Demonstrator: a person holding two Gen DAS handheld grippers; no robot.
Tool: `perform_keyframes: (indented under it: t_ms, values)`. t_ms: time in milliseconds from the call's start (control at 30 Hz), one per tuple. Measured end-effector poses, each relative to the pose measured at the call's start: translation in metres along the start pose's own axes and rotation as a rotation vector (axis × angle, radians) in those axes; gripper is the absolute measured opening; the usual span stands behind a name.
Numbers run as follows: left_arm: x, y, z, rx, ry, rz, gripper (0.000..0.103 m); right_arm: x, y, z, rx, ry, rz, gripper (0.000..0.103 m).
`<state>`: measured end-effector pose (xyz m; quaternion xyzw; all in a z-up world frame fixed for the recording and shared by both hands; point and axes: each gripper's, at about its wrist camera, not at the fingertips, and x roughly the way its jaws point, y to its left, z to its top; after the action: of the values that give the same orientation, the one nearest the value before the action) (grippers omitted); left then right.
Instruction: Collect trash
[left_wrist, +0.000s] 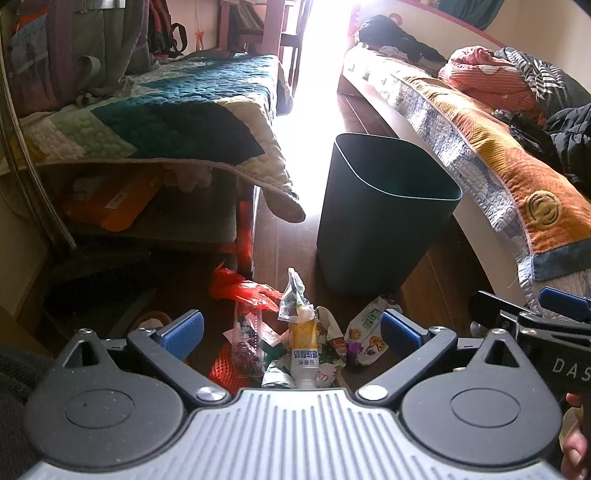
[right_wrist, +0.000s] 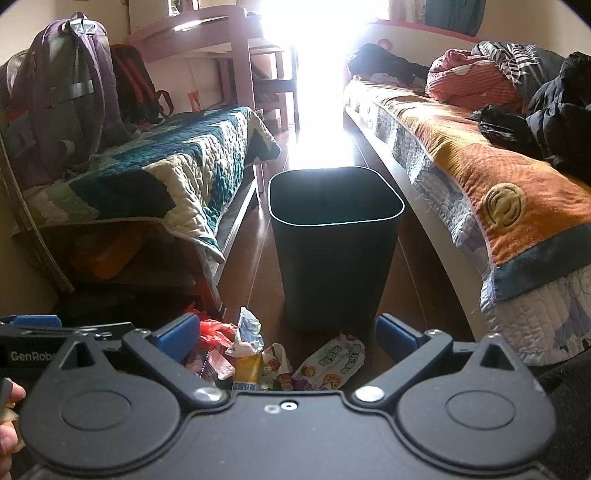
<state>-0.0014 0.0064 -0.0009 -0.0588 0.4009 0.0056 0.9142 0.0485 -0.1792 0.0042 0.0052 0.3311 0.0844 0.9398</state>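
down on the wooden floor, a heap of trash lies just in front of a dark green bin that stands upright between two beds. in the heap are a yellow tube, a red plastic bag, and a cookie wrapper. left gripper hovers above the heap, fingers spread wide and holding nothing. right gripper hangs just beside it, likewise spread and empty.

Blown-out backlight ahead; dim foreground, fisheye-curved edges.
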Motion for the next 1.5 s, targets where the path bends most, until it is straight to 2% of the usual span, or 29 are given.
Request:
perform_keyframes:
  t_ms: [1500]
  values:
    - [-0.0001, 0.0009, -0.0042, -0.001, 0.002, 0.001, 0.102, -0.0007, 0.0057, 0.0033, -0.020, 0.004, 0.017, 0.099]
